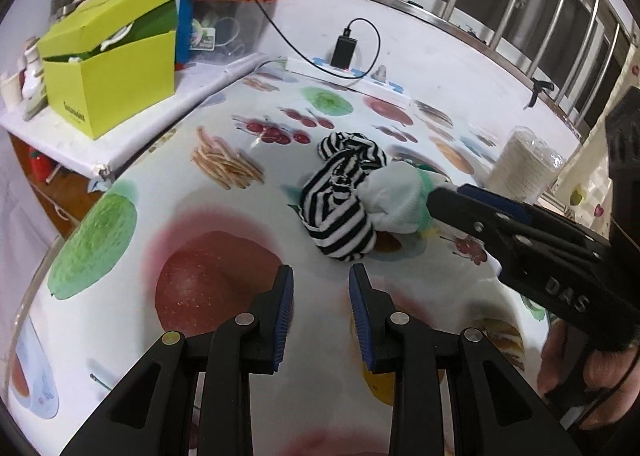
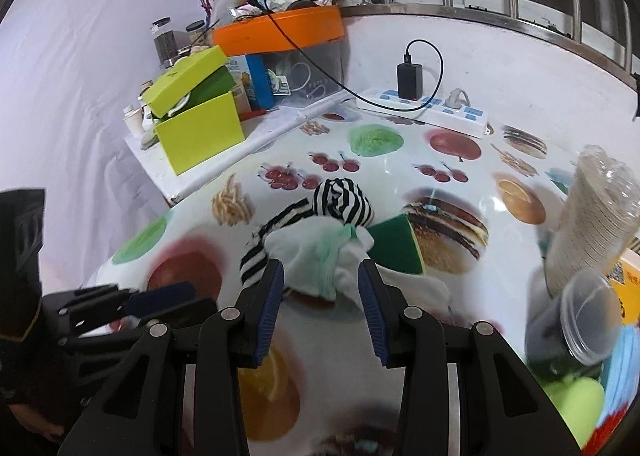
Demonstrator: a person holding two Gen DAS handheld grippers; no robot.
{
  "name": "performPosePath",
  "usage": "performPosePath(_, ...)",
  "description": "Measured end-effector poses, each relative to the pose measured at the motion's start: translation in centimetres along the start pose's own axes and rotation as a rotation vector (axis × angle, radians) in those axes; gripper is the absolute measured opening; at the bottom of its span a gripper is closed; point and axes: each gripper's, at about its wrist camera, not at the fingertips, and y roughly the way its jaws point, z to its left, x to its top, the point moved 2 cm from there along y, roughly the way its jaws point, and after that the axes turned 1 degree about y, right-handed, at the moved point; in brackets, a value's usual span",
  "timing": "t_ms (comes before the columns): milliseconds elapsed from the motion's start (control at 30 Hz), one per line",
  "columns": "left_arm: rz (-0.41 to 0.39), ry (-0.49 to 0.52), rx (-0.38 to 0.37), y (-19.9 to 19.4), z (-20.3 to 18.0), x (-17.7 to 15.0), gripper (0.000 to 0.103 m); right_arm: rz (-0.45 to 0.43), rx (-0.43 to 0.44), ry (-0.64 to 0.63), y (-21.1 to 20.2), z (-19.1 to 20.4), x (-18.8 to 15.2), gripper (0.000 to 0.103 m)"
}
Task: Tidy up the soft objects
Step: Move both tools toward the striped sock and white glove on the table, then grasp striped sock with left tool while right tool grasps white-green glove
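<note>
1. Table (image 1: 140, 296) with a fruit-and-food print cloth; soft items lie piled near its middle.
2. Striped cloth (image 1: 340, 196) is bunched on the table, touching the white sock (image 1: 394, 192) beside it.
3. White sock has a pale green trim and lies partly on the striped cloth; seen from the right wrist it is just ahead of the pads.
4. Green sponge (image 2: 394, 246) lies flat on the table, touching the sock's far right side.
5. Left gripper (image 1: 320, 280): jaws part open, nothing between them, bare table below, just short of the striped cloth.
6. Right gripper (image 2: 320, 276): jaws part open, tips either side of the sock's near edge. Pads do not clearly press on it; no firm grip visible.
7. From the left wrist view the right gripper's tip touches the sock from the right; a hand (image 1: 588, 376) holds its handle.
8. Cup stack (image 2: 596, 216) in plastic wrap leans at the right edge of the table.
9. Lime box (image 1: 116, 68), lid ajar, sits on a raised shelf at left, well apart from the pile.
10. Power strip (image 2: 432, 112) with a black charger plugged in lies at the table's far side.
</note>
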Motion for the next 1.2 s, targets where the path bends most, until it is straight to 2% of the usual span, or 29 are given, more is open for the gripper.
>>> performPosePath(333, -0.01, -0.025, -0.007, 0.6, 1.2, 1.1, 0.029, 0.058, -0.027, -0.011, 3.7, 0.1, 0.9, 0.039)
performPosePath(367, -0.011, -0.026, -0.008, 0.6, 1.1, 1.2, 0.029, 0.065, -0.021, -0.013, 3.9, 0.2, 0.9, 0.025)
performPosePath(433, -0.013, -0.028, -0.012, 0.7, 1.0, 1.4, 0.029, 0.067, -0.028, -0.029, 4.0, 0.5, 0.7, 0.006)
performPosePath(767, -0.02, -0.016, -0.009, 1.1, 0.6, 2.1, 0.034, 0.053, -0.01, -0.011, 1.6, 0.3, -0.7, 0.003)
performPosePath(967, -0.008, -0.001, 0.005, 2.4, 0.4, 2.7, 0.037, 0.069, -0.002, 0.026, -0.5, -0.2, -2.5, 0.002)
performPosePath(1100, 0.006, 0.018, 0.012, 3.3, -0.1, 2.9, 0.039, 0.114, 0.021, 0.059, -1.2, -0.9, -4.1, 0.003)
performPosePath(1200, 0.001, 0.019, 0.021, 3.6, -0.1, 3.3, 0.04, 0.101, 0.022, 0.039, -2.1, -0.9, -4.5, 0.012)
